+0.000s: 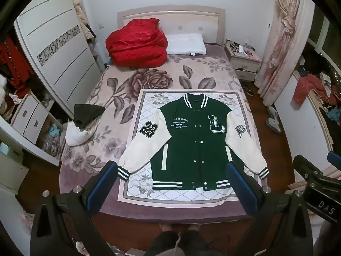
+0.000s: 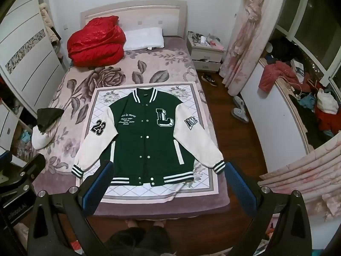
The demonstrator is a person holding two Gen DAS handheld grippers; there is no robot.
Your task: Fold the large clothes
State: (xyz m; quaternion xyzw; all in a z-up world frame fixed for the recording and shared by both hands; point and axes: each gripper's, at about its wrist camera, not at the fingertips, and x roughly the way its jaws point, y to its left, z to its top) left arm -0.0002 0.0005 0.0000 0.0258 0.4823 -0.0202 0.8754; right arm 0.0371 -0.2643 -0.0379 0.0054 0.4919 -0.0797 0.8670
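A green varsity jacket (image 1: 191,140) with white sleeves lies flat and buttoned, front up, on a quilted floral mat (image 1: 147,181) at the foot of the bed; it also shows in the right wrist view (image 2: 145,140). Both sleeves angle out and down. My left gripper (image 1: 171,170) is open and empty, held above the jacket's hem. My right gripper (image 2: 169,170) is open and empty, held above the hem too. The right gripper's body shows at the right edge of the left wrist view (image 1: 315,179).
A red quilt (image 1: 136,42) and a white pillow (image 1: 186,43) lie at the head of the bed. A black and white bundle (image 1: 83,123) sits at the bed's left edge. A wardrobe (image 1: 57,42) stands left, a nightstand (image 1: 243,61) and curtains (image 1: 281,42) right.
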